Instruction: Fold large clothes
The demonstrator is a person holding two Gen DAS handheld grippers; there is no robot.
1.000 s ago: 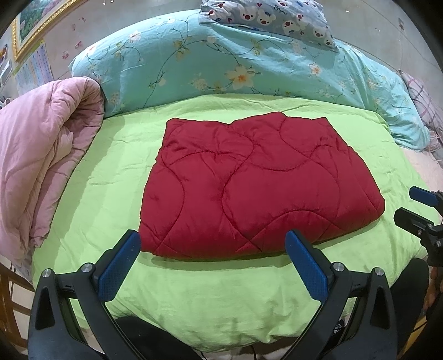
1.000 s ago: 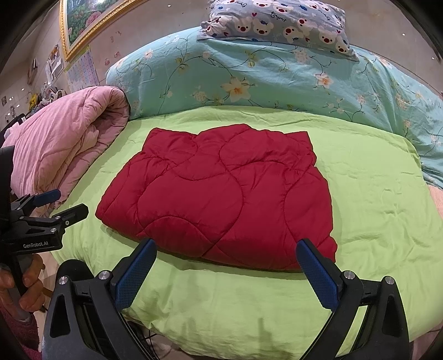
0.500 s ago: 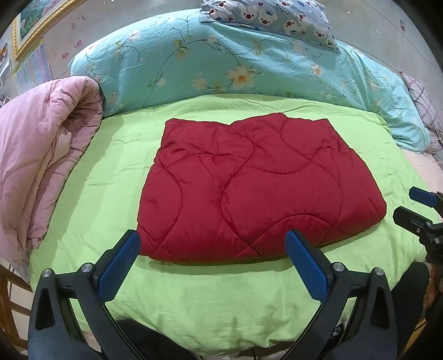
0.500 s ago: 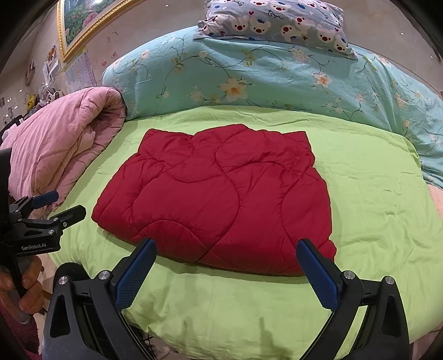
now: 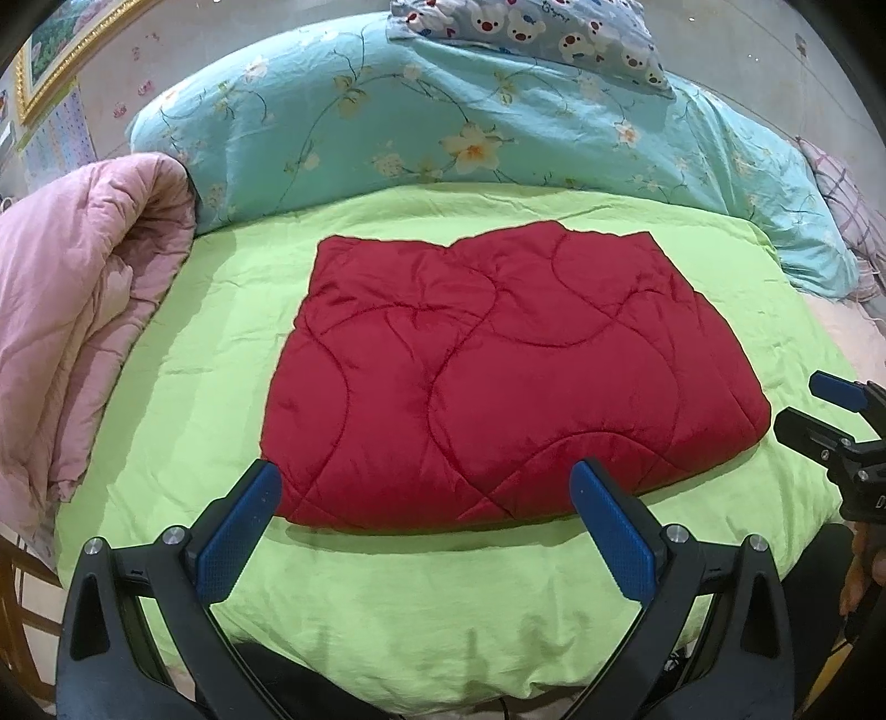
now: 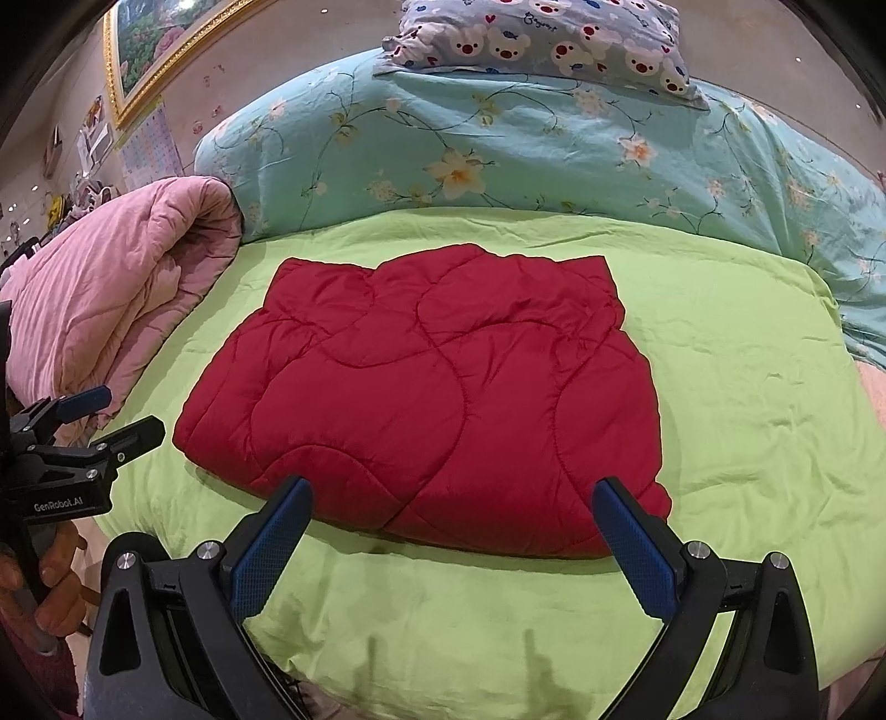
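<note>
Both grippers have drifted only slightly over the last second, the red quilted garment (image 5: 498, 382) sitting a touch lower in each view while its folded shape stays the same. It lies flat in the middle of the green bedsheet (image 5: 387, 598), well apart from the pink comforter (image 5: 72, 310) heaped at the left edge and the floral blue duvet (image 5: 443, 111) with a bear-print pillow (image 5: 531, 27) behind it. Left gripper (image 5: 423, 526) and right gripper (image 6: 451, 540) both hover just short of the garment's near edge with jaws spread wide, empty and touching nothing.
</note>
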